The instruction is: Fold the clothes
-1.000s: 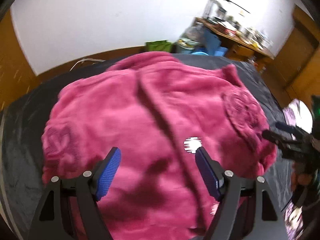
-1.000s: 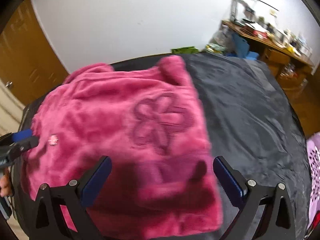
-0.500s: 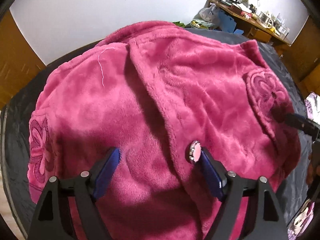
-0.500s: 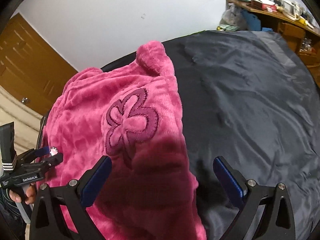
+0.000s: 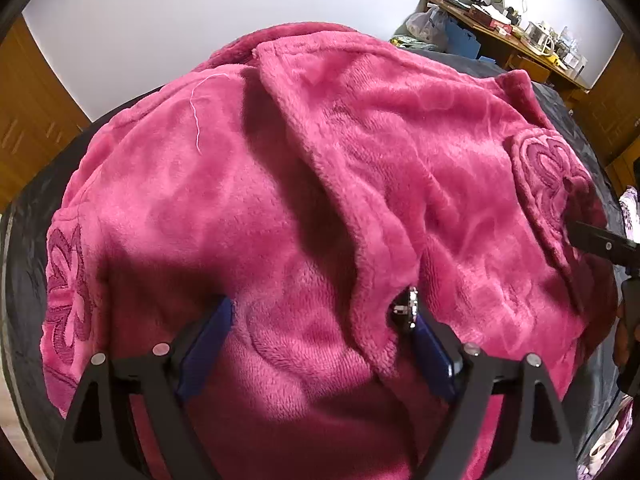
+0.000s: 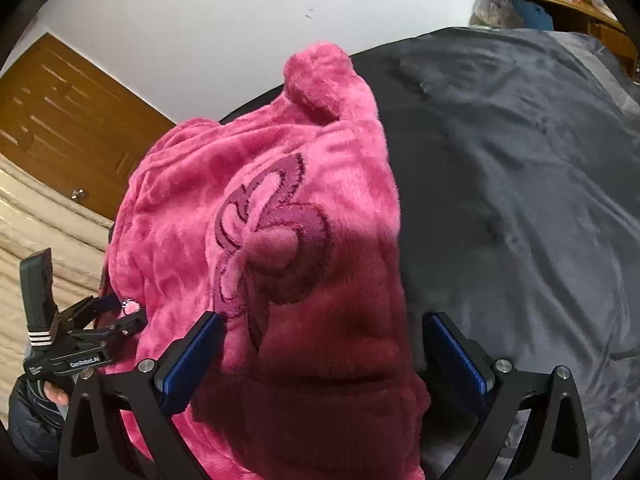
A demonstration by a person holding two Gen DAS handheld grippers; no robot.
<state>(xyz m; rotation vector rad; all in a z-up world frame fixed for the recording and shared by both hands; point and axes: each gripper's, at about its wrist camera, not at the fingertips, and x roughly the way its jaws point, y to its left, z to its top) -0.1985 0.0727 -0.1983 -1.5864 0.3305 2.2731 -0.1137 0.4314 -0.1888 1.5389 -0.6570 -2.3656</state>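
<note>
A pink fleece garment (image 5: 360,168) with embroidered flower patches (image 6: 272,232) lies spread on a dark grey sheet (image 6: 520,184). My left gripper (image 5: 316,320) points down into the garment near its front opening. Its jaws are opening, with a bulge of fleece between them and a shiny button (image 5: 406,308) at the right fingertip. My right gripper (image 6: 320,344) stands open over the garment's right edge; its left pad sits by the flower patch and its right pad over the sheet. Each gripper shows in the other's view: the right gripper (image 5: 600,240) and the left gripper (image 6: 100,320).
Bare sheet stretches to the right of the garment. A cluttered wooden desk (image 5: 512,20) stands at the far right by the white wall. Wooden doors (image 6: 72,128) and beige bedding (image 6: 36,232) lie to the left. A patterned cloth (image 5: 608,440) sits at the sheet's near right edge.
Both grippers have sunk closer to the garment and tilted further down. The left jaws have spread a little. The right view has swung onto the garment's right edge.
</note>
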